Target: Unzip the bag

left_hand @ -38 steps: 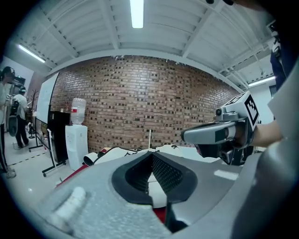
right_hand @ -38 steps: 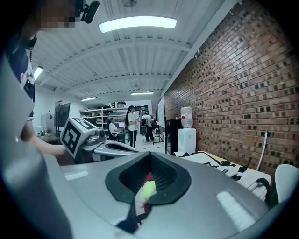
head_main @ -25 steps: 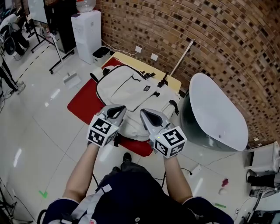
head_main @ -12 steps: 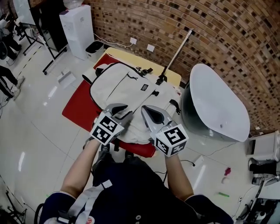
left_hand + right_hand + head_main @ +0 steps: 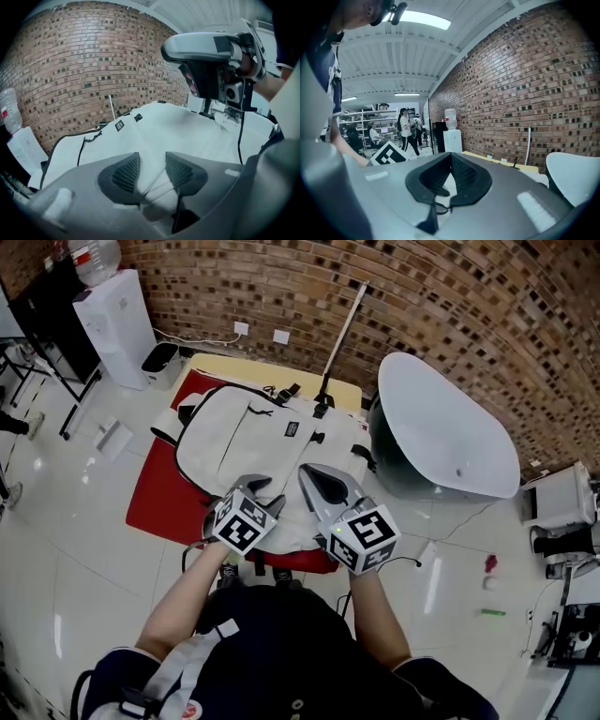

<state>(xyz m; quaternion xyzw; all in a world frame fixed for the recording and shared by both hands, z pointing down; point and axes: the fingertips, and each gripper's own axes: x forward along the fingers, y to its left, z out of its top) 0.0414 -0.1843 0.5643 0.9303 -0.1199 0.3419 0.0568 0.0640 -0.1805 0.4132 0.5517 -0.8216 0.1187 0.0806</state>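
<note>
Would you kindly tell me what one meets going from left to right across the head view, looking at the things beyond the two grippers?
water dispenser → white backpack → white shell chair → white box-shaped device
</note>
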